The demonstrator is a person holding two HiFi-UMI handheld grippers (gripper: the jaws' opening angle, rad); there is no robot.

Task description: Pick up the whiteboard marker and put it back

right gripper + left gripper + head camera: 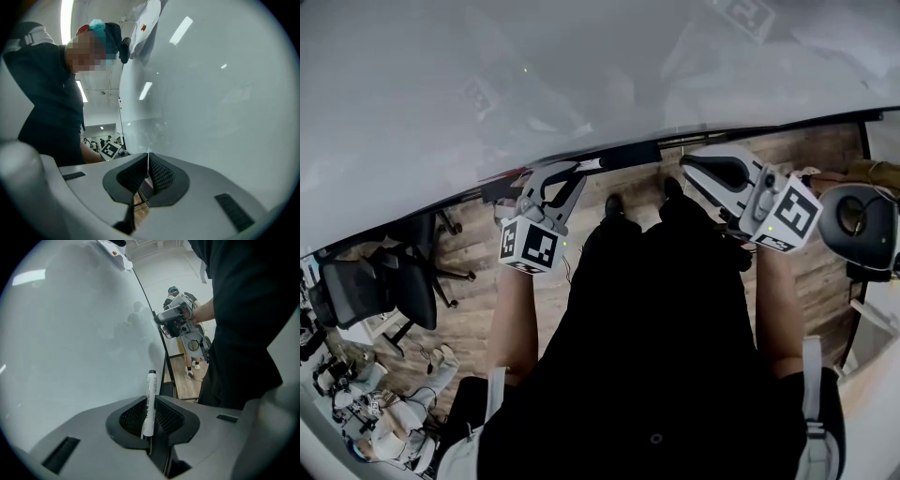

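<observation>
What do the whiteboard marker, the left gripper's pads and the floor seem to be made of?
Whiteboard marker: probably plastic, a smooth white barrel with dark print and a black end.
Pads of the left gripper: likely rubber or soft plastic, matte black with a fine dotted texture.
Floor: wood or wood-look laminate, brown planks with visible seams.

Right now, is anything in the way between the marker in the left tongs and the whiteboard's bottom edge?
Nothing visible. The left tongs are shut on the marker, which points along the whiteboard with open air beside it. The right tongs are shut, empty and off to one side. A tray for it can't be made out.
</observation>
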